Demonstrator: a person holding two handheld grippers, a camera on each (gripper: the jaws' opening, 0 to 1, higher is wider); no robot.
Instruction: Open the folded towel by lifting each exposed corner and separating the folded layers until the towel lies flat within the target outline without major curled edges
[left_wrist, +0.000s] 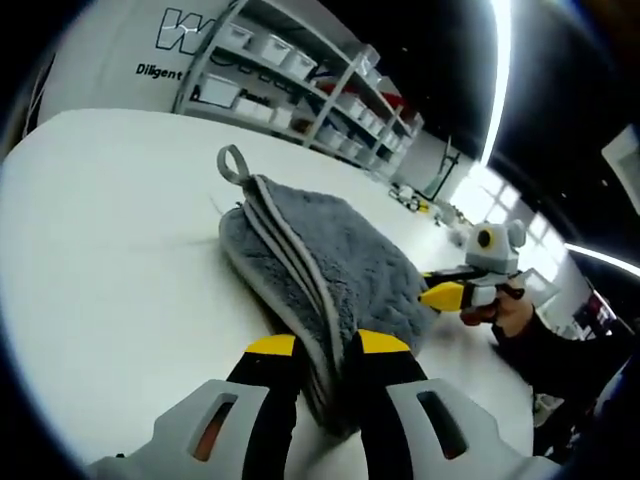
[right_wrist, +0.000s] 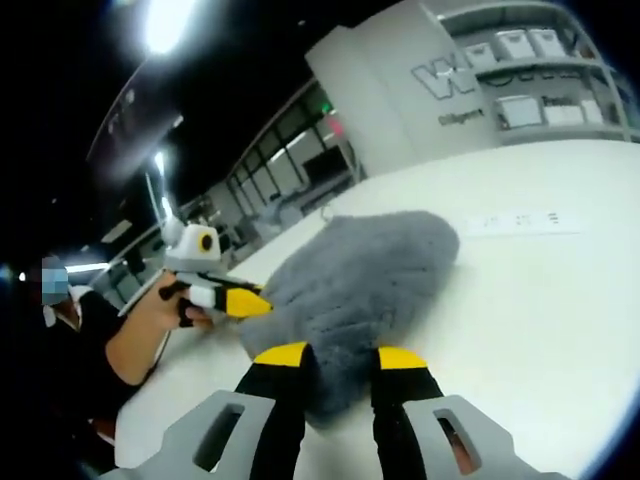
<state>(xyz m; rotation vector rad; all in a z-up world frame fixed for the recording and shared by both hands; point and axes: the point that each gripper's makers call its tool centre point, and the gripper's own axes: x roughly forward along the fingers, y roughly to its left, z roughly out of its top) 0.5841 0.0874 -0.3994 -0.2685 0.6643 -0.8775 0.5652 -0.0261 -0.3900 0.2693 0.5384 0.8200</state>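
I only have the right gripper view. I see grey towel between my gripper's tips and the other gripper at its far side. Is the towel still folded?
Observer: Yes. In the left gripper view the towel shows stacked layers with pale trim along its near edge.
Operator: Any loop or tag?
Observer: A hanging loop sticks out at the far corner, lying on the table.
Operator: Where is the left gripper?
Observer: The left gripper straddles that layered edge; the right gripper straddles the opposite side.
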